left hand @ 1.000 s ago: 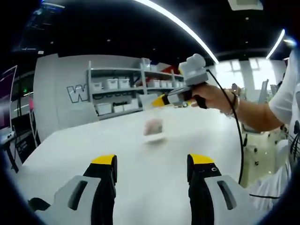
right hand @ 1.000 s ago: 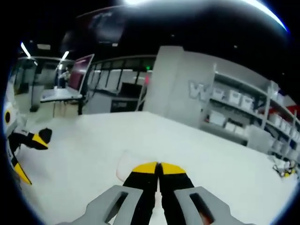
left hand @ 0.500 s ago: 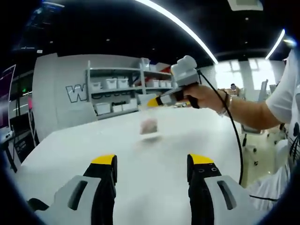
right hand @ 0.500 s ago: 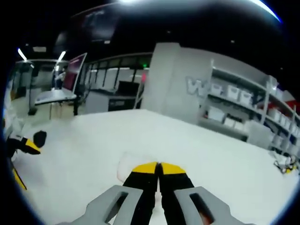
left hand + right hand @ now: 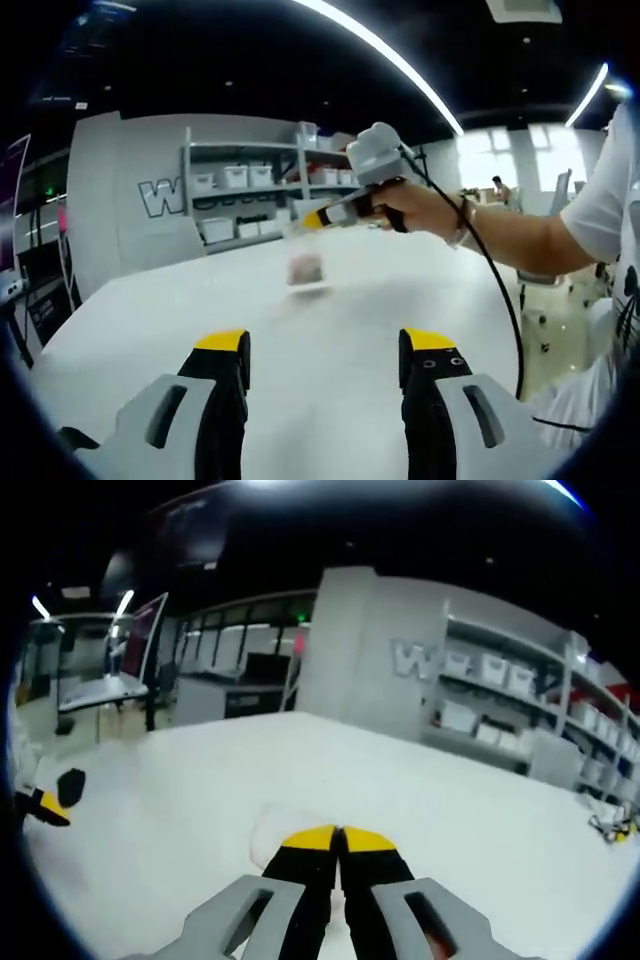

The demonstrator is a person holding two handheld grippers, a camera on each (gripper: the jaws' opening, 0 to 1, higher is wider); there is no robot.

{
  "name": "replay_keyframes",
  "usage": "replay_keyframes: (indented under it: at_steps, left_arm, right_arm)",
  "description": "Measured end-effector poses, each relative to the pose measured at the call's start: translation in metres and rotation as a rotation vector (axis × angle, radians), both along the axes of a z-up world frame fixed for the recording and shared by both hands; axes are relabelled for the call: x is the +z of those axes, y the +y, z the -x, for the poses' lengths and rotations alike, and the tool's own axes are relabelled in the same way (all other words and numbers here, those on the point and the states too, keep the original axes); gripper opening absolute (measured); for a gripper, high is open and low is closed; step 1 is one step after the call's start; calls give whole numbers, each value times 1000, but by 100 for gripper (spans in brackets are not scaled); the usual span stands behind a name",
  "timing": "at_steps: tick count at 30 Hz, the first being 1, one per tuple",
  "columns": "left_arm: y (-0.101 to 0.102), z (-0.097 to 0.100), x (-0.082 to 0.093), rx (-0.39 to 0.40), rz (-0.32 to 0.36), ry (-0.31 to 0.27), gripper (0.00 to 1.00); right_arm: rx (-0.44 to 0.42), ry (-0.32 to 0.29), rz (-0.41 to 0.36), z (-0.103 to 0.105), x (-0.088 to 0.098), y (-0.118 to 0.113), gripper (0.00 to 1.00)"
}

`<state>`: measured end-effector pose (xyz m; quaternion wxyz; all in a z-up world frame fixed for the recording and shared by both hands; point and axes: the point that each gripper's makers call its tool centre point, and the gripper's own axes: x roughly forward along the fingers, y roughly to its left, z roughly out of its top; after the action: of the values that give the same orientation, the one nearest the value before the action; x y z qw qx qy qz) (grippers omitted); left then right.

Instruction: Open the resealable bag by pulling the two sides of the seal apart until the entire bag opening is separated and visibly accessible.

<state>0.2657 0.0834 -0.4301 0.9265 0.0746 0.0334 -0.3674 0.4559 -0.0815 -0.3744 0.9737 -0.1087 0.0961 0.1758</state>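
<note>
Right claw (image 5: 338, 832): pinched on the bag (image 5: 304, 262), hanging above the white surface (image 5: 330, 310).
Left claw (image 5: 325, 345): open, empty.
Far wall: large "W".

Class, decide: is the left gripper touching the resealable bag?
Apart. The left gripper view shows the left gripper open over bare table, while the bag hangs farther off from the right gripper.

bag (image 5: 304, 262) hangs above table (image 5: 330, 330) | shelves (image 5: 250, 195) behind | right gripper (image 5: 312, 217) over bag
</note>
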Motion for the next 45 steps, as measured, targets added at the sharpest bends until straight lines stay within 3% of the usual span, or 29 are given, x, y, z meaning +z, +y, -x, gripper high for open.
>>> replay_keyframes:
  at_steps: [27, 45]
  left_arm:
    - [-4, 12, -2, 4, -7, 5, 60]
    - [-9, 18, 1, 1, -14, 18, 59]
  right_arm:
    - [-62, 8, -4, -38, 5, -16, 0]
    - [-83, 29, -35, -49, 2, -23, 0]
